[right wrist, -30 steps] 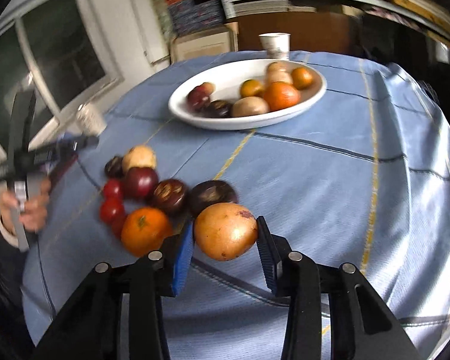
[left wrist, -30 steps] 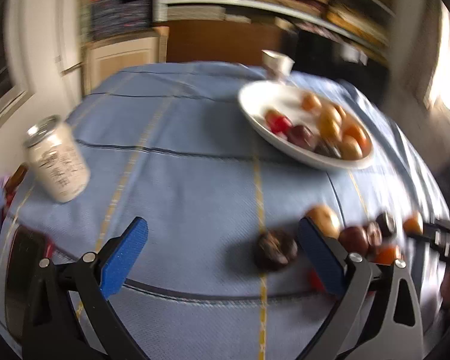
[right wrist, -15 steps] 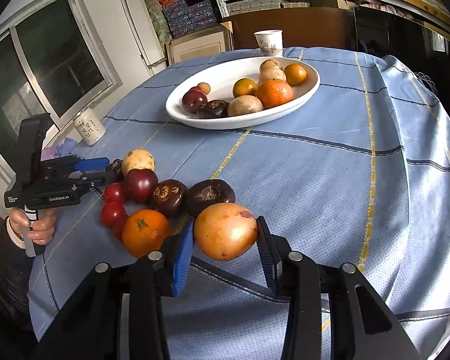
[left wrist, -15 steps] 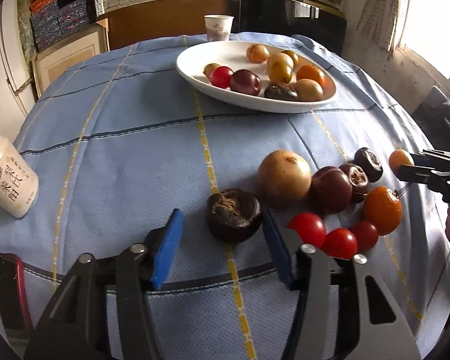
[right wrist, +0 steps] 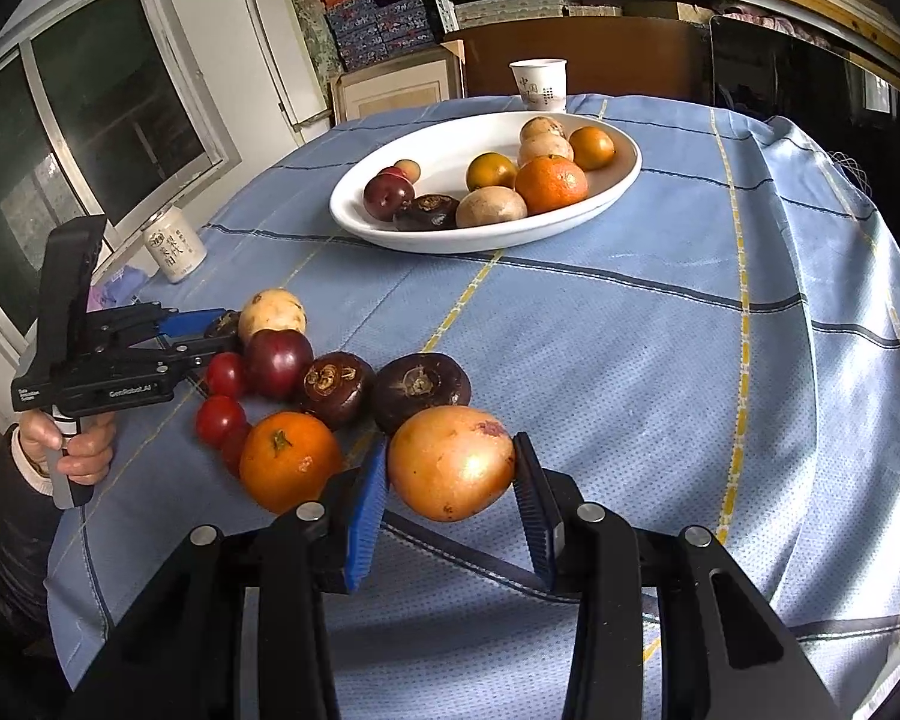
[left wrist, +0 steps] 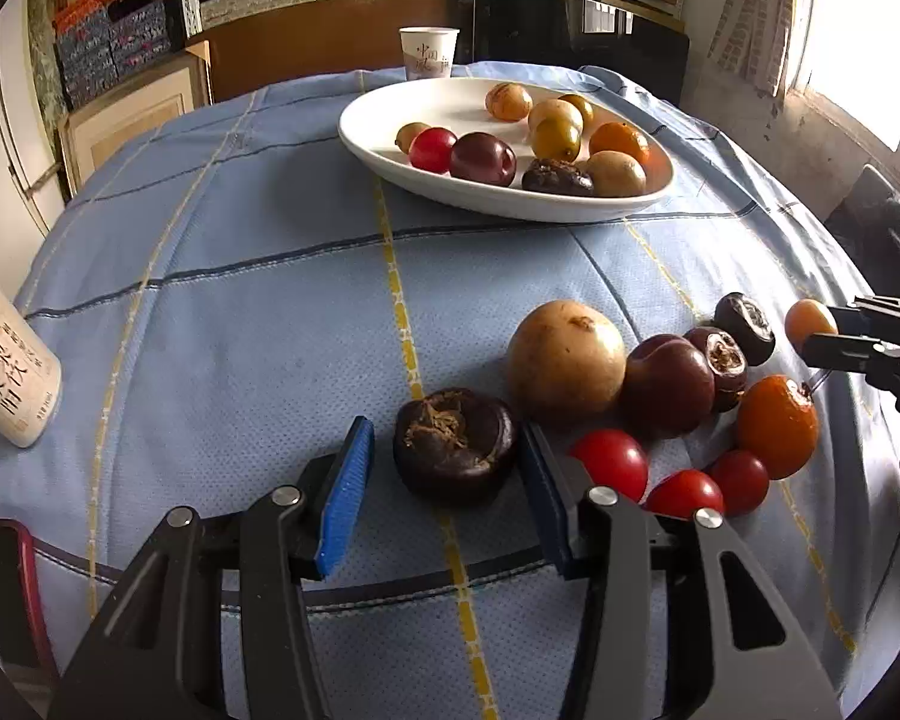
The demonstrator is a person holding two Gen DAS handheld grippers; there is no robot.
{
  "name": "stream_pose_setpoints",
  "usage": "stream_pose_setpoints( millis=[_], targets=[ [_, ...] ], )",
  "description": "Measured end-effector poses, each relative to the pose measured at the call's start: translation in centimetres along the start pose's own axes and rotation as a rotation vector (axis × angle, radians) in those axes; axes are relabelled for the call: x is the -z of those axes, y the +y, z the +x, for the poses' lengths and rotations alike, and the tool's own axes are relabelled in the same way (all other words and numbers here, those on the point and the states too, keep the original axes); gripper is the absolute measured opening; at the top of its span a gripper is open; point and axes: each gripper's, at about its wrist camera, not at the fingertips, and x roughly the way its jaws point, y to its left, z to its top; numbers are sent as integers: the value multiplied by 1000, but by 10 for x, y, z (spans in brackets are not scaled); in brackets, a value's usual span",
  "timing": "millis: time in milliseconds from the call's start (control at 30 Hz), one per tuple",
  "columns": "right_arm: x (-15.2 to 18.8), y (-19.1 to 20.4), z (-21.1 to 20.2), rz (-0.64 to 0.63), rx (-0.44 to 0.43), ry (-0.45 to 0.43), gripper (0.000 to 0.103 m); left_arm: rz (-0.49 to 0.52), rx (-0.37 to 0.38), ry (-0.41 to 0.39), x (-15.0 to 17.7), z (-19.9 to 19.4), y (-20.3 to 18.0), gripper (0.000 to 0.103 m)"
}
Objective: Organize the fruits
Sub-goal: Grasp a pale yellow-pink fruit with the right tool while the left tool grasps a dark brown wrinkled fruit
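My left gripper (left wrist: 444,468) is open around a dark purple mangosteen (left wrist: 455,445) on the blue tablecloth; the right pad touches it and a small gap stays at the left pad. My right gripper (right wrist: 450,483) is shut on a yellow-orange passion fruit (right wrist: 451,463), held just above the cloth. Beside them lies a cluster of loose fruit: a tan round fruit (left wrist: 565,357), a dark plum (left wrist: 666,384), an orange (right wrist: 289,468), two more mangosteens (right wrist: 420,383) and red tomatoes (left wrist: 609,462). A white oval plate (right wrist: 621,177) holds several fruits.
A white can (left wrist: 9,375) stands at the left edge of the table. A paper cup (right wrist: 539,84) stands behind the plate. A dark phone with a red edge (left wrist: 6,594) lies at the near left. Shelves and a cabinet stand behind the table.
My left gripper swung in from the left to the mangosteen and closed its jaws most of the way around it. My right gripper kept still with the passion fruit.
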Motion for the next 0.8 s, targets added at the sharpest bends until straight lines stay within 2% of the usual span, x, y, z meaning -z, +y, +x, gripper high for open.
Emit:
stream_pose_setpoints(
  millis=[133, 200, 433, 600, 667, 800],
  targets=[
    [0, 0, 0, -1, 3, 1, 41, 11, -6, -2, 0, 2, -1, 47],
    [0, -1, 1, 1, 3, 5, 41, 26, 0, -3, 0, 2, -4, 40],
    [1, -4, 5, 14, 7, 15, 41, 48, -34, -10, 0, 1, -10, 40],
    [2, -7, 7, 28, 14, 16, 41, 46, -26, -38, 1, -8, -11, 40],
    [1, -7, 4, 34, 19, -3, 41, 41, -24, -51, 1, -12, -11, 40],
    [-5, -5, -14, 47, -3, -111, 41, 39, -27, -105, -2, -25, -15, 40]
  ],
)
